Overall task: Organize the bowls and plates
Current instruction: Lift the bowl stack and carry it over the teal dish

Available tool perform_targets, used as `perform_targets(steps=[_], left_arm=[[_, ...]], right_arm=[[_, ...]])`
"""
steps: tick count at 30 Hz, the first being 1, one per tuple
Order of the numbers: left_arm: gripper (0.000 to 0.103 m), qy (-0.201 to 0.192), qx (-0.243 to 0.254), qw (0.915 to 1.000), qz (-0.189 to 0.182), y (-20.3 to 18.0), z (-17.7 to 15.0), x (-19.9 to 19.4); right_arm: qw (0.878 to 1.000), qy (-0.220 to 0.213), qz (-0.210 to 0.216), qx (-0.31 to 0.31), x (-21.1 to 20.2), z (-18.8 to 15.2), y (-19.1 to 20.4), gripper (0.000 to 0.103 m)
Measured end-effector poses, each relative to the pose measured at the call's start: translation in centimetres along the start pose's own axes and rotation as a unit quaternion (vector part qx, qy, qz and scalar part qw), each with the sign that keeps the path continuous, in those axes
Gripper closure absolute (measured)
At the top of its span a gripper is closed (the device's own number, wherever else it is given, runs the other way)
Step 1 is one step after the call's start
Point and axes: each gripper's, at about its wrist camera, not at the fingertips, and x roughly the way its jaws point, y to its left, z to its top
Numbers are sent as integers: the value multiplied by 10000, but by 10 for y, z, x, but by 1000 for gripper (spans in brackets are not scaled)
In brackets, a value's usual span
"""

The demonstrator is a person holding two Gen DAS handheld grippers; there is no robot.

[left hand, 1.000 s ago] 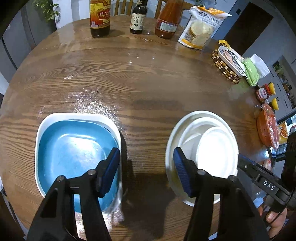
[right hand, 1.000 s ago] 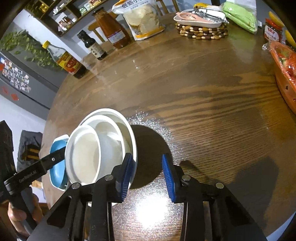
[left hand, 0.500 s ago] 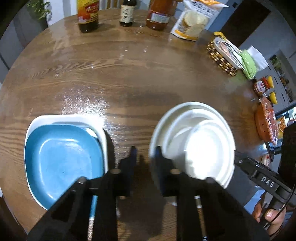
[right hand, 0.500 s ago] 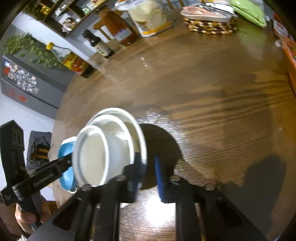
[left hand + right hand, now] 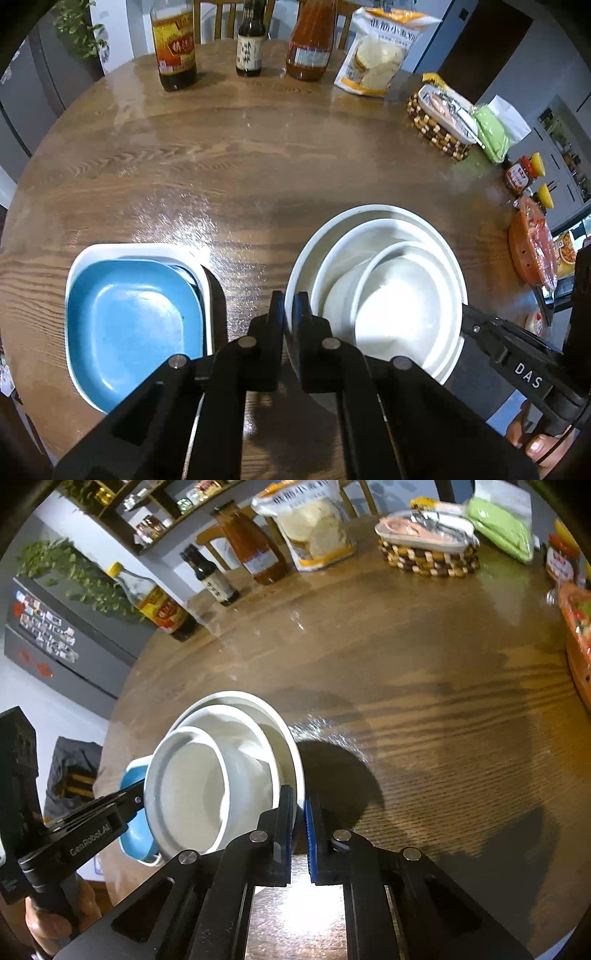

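A stack of round white dishes sits on the wooden table: a wide outer bowl (image 5: 369, 218) (image 5: 258, 705) with two smaller bowls (image 5: 399, 306) (image 5: 184, 794) nested inside. My left gripper (image 5: 289, 304) is shut on the outer bowl's left rim, one finger inside and one outside. The right gripper (image 5: 300, 806) is shut on the opposite rim; its tip shows in the left wrist view (image 5: 467, 319). Left of the stack lies a blue square plate (image 5: 129, 321) (image 5: 135, 775) on a white square dish (image 5: 140, 248).
Three sauce bottles (image 5: 173, 44) stand at the table's far edge beside a snack bag (image 5: 376, 55). To the right are a woven trivet with a dish (image 5: 439, 122), a green pack (image 5: 491, 133), small jars (image 5: 521, 173) and an orange wrapped tray (image 5: 532, 243). Bare wood fills the middle.
Both grippers went from open to shut. The left one shifted right from between the two stacks onto the white bowl's rim; the right one closed on the other side.
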Motion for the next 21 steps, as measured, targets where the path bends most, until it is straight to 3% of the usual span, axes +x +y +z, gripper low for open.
perform_targets(steps=[12,21], left_arm=[[101,-644,-545,9960,297,39,-6,-57],[101,-811,-1449,9814,961,114,-39,-92]], right_arm=[[9962,-139,385,-772,-12,13,68,92],[9805,538,884,-1671,36,0,151,92]])
